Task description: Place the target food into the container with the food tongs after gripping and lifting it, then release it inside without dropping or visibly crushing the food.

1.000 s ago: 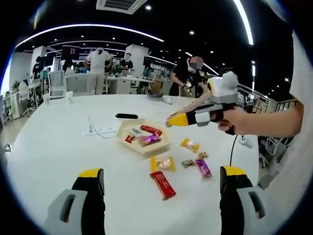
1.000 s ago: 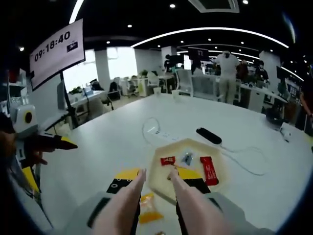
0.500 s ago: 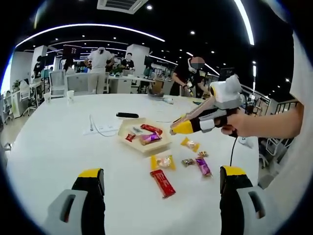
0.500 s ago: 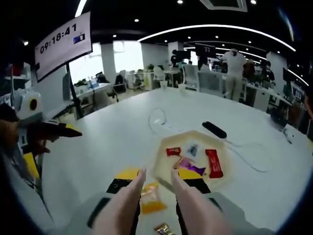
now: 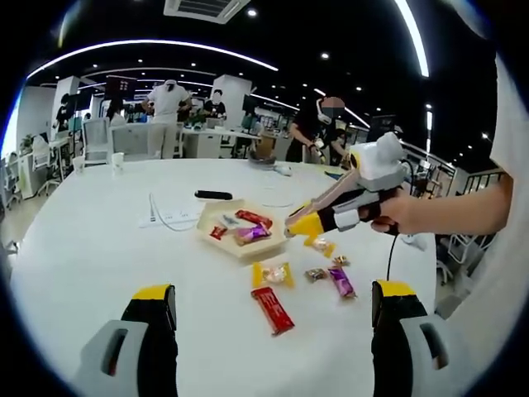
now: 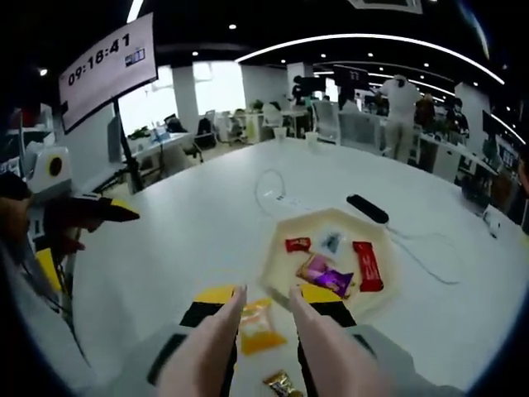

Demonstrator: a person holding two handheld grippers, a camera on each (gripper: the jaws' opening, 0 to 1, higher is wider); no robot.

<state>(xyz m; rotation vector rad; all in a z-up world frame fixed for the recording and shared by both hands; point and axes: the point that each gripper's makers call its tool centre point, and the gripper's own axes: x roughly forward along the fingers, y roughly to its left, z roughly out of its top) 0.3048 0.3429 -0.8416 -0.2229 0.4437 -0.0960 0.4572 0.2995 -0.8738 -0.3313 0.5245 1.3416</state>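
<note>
Two tong arms (image 6: 263, 318) of mine apart, gripping nothing, over yellow snack packet (image 6: 259, 327) on white table (image 6: 182, 240). Tray (image 6: 277, 269) just beyond holds purple and red packets. Left gripper (image 5: 269, 318) jaws wide apart.

grey left gripper (image 5: 269, 331) with black, yellow-tipped jaws; pale tongs (image 6: 266, 331) on right gripper (image 6: 264, 299)

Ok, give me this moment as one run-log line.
phase: approach | right tongs: open, empty, above yellow snack packet | tray: holds red, purple, small packets | left tongs: open, idle
</note>
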